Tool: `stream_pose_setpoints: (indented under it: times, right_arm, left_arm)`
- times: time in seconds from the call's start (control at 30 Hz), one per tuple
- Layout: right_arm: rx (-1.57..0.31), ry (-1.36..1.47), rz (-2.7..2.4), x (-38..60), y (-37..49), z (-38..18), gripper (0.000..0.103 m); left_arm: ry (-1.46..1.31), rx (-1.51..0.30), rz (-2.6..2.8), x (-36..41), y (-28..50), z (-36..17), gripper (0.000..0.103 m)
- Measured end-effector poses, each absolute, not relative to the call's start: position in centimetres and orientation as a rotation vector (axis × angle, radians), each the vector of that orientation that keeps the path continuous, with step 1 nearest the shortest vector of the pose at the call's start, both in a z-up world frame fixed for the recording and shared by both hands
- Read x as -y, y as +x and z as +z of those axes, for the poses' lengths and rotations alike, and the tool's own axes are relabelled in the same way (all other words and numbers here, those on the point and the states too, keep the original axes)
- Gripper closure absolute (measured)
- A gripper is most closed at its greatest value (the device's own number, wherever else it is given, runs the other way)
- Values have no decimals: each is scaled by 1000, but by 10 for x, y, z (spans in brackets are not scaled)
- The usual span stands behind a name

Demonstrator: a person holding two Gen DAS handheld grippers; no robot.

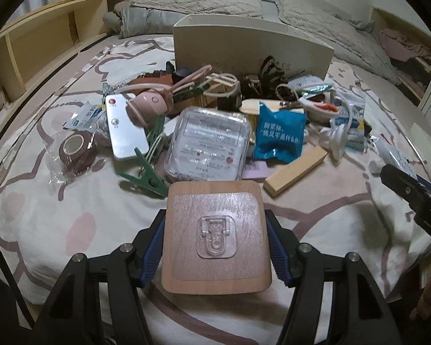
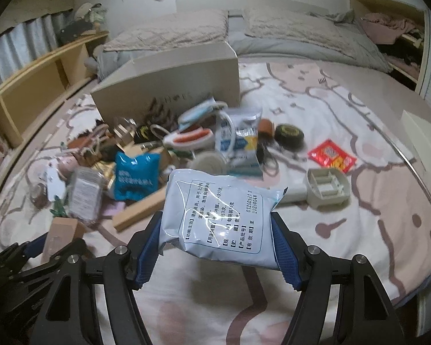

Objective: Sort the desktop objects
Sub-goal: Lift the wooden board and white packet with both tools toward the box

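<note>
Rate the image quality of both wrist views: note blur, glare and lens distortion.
Left wrist view: mostly sharp, the blue pouch print legible; glare on the clear plastic case; fisheye bows the shelf edge and darkens the corners. Right wrist view: the pile and cardboard box are smeared by motion blur, while the held white sachet stays crisp with streaks of glare.

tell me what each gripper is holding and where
Left gripper clamps a square wooden plaque by its side edges; right gripper clamps a pale printed sachet by its sides.
</note>
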State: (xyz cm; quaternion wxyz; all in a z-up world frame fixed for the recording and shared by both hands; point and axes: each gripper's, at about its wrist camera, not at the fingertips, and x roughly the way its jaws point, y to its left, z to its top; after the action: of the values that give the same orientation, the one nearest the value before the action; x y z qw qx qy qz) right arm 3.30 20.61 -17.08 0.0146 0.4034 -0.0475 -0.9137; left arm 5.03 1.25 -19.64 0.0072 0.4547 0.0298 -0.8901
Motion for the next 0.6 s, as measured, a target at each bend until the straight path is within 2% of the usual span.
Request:
stream_pose_setpoints:
  times: [0.6]
  right_arm:
    - [13, 1050, -2811, -198, 24, -97, 31]
  left_arm:
    - [1224, -19, -2856, -7, 27, -125, 39]
